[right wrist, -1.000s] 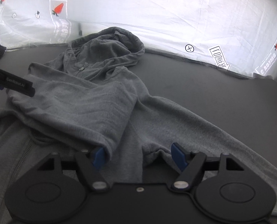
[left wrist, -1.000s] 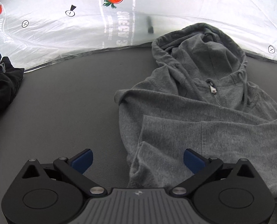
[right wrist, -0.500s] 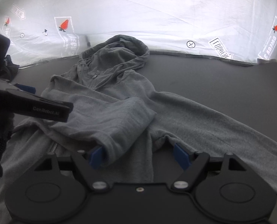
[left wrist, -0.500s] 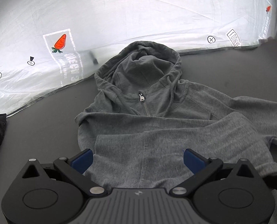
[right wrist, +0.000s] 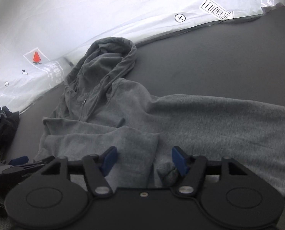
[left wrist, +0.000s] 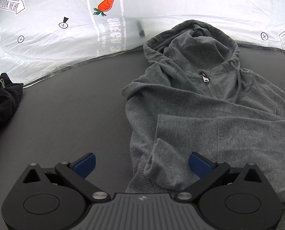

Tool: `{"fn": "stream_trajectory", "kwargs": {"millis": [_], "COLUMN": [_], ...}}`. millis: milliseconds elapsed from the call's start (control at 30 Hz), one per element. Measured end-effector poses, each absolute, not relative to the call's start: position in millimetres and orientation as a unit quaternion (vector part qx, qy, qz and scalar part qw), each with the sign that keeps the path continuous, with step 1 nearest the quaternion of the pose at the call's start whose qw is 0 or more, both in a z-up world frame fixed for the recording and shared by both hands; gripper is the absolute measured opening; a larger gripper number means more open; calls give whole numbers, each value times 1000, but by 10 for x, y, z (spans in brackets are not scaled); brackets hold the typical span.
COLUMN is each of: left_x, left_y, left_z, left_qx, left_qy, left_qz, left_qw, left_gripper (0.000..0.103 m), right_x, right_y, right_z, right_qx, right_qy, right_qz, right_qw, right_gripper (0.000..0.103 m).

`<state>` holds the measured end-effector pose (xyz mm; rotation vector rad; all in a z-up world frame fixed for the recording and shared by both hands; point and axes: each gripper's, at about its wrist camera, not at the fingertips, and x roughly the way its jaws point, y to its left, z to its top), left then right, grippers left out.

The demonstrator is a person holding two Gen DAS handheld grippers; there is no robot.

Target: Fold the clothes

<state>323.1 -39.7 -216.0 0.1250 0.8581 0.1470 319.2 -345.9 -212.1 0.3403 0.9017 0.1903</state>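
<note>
Two grippers, both spread wide, nothing held. Your left gripper hovers over hoodie side edge; your right gripper over cuff of sleeve folded across chest. Hoodie lies zip-up on dark table, hood at 12 o'clock toward white backdrop. Other sleeve stretched out toward 3 o'clock in right view: likely your next fold. Dark clothes pile at 9 o'clock, well apart, probably kept aside so folding area stays free.

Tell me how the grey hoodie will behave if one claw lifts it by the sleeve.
The hoodie is probably floppy: its folded sleeve lies wrinkled and limp. It will likely drape and drag, since the other sleeve stretches far across the mat. It should not slip easily; the knit looks soft.
</note>
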Motion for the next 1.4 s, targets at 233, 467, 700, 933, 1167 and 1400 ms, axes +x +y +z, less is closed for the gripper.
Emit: {"fn": "stream_trajectory", "kwargs": {"millis": [233, 467, 700, 933, 1167, 1400], "left_x": [3215, 3164, 3095, 2915, 2555, 2519], "left_y": [-158, -144, -163, -99, 86, -47], "left_z": [-2198, -2209, -2162, -2051, -1970, -2172], "left_qx": [17, 9, 35, 48, -9, 53], "left_qy": [404, 394, 391, 379, 394, 395], "left_qz": [95, 114, 114, 107, 53, 55], "left_qw": [910, 912, 913, 918, 918, 916], "left_gripper": [103, 103, 103, 103, 102, 102], "right_x": [3335, 3621, 3524, 3458, 3731, 3828], "right_y": [-3181, -3067, -3327, -3093, -2232, -1697], "right_z": [-1709, -1687, -2077, -1754, -1645, -1678], "right_qx": [87, 21, -7, 8, -35, -81], "right_qy": [359, 368, 434, 377, 369, 380], "right_qz": [130, 110, 34, 79, 190, 241], "right_qw": [920, 923, 900, 923, 909, 890], "right_gripper": [5, 4, 31, 51, 55, 62]}}
